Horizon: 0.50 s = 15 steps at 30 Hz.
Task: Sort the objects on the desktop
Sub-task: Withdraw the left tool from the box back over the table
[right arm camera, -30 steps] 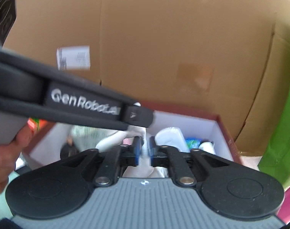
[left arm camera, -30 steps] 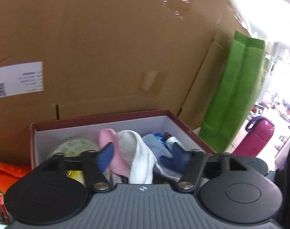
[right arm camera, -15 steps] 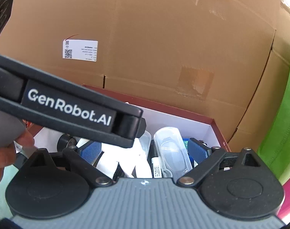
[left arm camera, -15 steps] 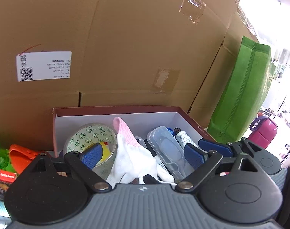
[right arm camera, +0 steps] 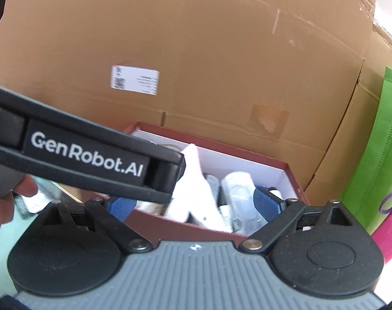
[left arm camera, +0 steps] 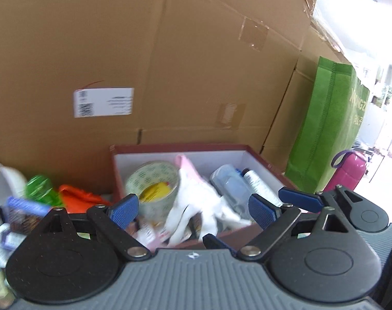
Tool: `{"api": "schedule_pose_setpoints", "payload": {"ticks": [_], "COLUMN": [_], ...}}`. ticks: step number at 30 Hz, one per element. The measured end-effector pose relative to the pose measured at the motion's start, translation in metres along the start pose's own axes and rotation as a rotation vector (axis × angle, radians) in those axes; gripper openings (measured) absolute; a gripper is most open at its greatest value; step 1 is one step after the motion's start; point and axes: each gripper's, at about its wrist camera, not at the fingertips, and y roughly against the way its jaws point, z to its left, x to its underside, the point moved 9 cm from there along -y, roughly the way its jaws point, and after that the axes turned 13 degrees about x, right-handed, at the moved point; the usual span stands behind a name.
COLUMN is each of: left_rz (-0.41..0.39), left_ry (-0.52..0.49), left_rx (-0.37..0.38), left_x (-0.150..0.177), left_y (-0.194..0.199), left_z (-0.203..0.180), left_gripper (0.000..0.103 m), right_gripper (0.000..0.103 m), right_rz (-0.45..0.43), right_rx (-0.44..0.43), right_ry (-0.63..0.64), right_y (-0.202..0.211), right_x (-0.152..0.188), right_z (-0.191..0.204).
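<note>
Both the left gripper [left arm camera: 193, 210] and the right gripper [right arm camera: 196, 204] hover with fingers spread, holding nothing, above the red box [left arm camera: 263, 159], where the white glove [left arm camera: 196, 201] (crumpled) lies beside the tape roll [left arm camera: 154, 178].

The left gripper [left arm camera: 194, 210] hangs with its blue pads spread wide over the near edge of the red box [left arm camera: 268, 164], holding nothing. Inside the box lie a patterned tape roll [left arm camera: 154, 180], a white glove [left arm camera: 193, 201] and a clear case [left arm camera: 230, 186]. Right of the box stands a green bag [left arm camera: 327, 129]; left of it, an orange item [left arm camera: 79, 197].
</note>
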Motion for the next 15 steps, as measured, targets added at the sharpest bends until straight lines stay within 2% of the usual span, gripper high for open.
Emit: {"api": "schedule_pose_setpoints", "payload": {"ticks": [3, 7, 10, 15], "left_rz": [-0.015, 0.009, -0.004, -0.011], "left_ry": [0.020, -0.001, -0.015, 0.052], "left_rx": [-0.005, -0.107, -0.169, -0.198], "left_x": [0.010, 0.029, 0.042, 0.065], "left_y": [0.026, 0.056, 0.080, 0.114], "left_z": [0.001, 0.009, 0.017, 0.035], "left_gripper": [0.095, 0.095, 0.095, 0.095], "right_gripper": [0.095, 0.095, 0.095, 0.096], "right_rz": [-0.007, -0.015, -0.026, -0.033], "right_rx": [-0.042, -0.083, -0.117, -0.191], "right_ry": [-0.022, -0.029, -0.026, -0.024], "right_y": [0.018, 0.044, 0.062, 0.087], "right_x": [0.000, 0.000, 0.002, 0.007], "right_z": [0.014, 0.037, 0.056, 0.090]}}
